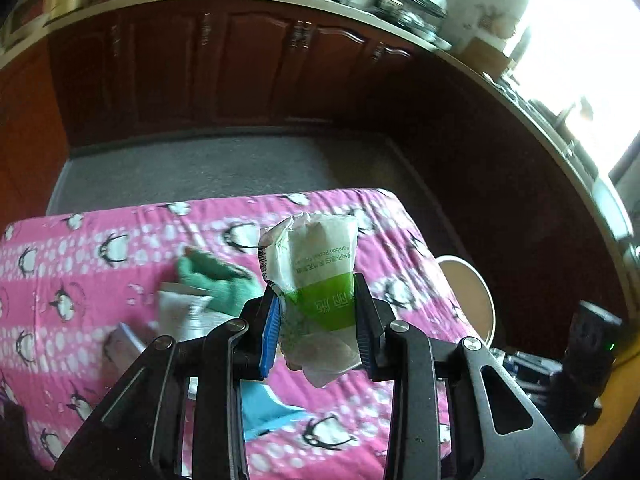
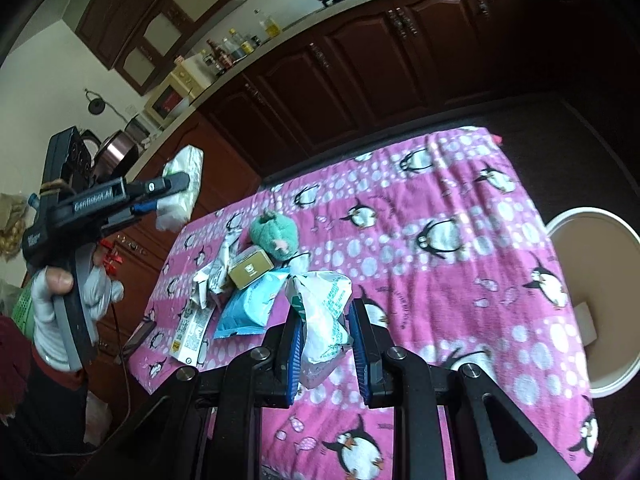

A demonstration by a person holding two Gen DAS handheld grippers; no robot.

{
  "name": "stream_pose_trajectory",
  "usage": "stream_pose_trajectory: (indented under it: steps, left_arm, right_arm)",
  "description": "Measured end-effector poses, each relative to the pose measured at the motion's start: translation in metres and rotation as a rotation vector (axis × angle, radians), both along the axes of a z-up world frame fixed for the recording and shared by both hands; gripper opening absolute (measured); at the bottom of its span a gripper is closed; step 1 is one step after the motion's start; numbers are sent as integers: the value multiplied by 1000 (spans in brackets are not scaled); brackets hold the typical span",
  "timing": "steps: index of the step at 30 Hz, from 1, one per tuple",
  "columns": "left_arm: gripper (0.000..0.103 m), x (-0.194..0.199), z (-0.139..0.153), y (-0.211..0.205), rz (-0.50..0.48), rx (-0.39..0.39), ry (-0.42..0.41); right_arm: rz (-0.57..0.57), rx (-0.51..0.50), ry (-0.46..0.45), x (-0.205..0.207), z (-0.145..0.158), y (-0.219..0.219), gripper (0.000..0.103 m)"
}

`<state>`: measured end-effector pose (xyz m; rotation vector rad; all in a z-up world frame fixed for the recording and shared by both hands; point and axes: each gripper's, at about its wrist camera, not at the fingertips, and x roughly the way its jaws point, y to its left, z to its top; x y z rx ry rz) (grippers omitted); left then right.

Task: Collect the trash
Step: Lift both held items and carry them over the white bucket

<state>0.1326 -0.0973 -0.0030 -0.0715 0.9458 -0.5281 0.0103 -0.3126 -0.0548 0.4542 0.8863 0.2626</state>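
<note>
1. The left gripper (image 1: 316, 312) pinches a green-and-white tissue pack (image 1: 316, 268) between its blue pads, holding it up above the pink penguin tablecloth (image 1: 120, 248); the pack's lower end is crumpled clear film, and its print reads upside down.
2. The right gripper (image 2: 326, 344) is pressed together on a crumpled white-and-green wrapper (image 2: 324, 312) — the wrapper's bottom hangs between the fingers, and its text is too small to read.
3. In the right wrist view the left gripper (image 2: 168, 196) appears at the far left, held by a gloved hand (image 2: 60, 284); the tissue pack (image 2: 182, 188) shows there only as a pale block, half hidden by the finger.
4. Still lying on the cloth in a cluster: a teal plush toy (image 2: 274, 236), a small tan box (image 2: 250, 270), a light-blue packet (image 2: 250, 304) partly behind the held wrapper, and white printed wrappers (image 2: 208, 280).
5. In the left wrist view that cluster is motion-blurred and mostly covered by the gripper's linkage — only the teal toy (image 1: 216, 280) is recognisable.
6. A white bin (image 2: 592, 308) stands beside the table's right edge, cut off by the cloth; something pale lies inside, unclear what.
</note>
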Motion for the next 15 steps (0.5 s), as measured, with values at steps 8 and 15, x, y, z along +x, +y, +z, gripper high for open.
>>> stream_pose_trajectory:
  steps: [8,15]
  left_arm:
    - [30,-24,-13,-64,-107,38,-12]
    - [30,-38,-29,-117,-196,55,-1]
  right_arm:
    - [-74,-18,-9,-12,4,-38,21]
    - [-151,-36,-5,-22,6,-76,21]
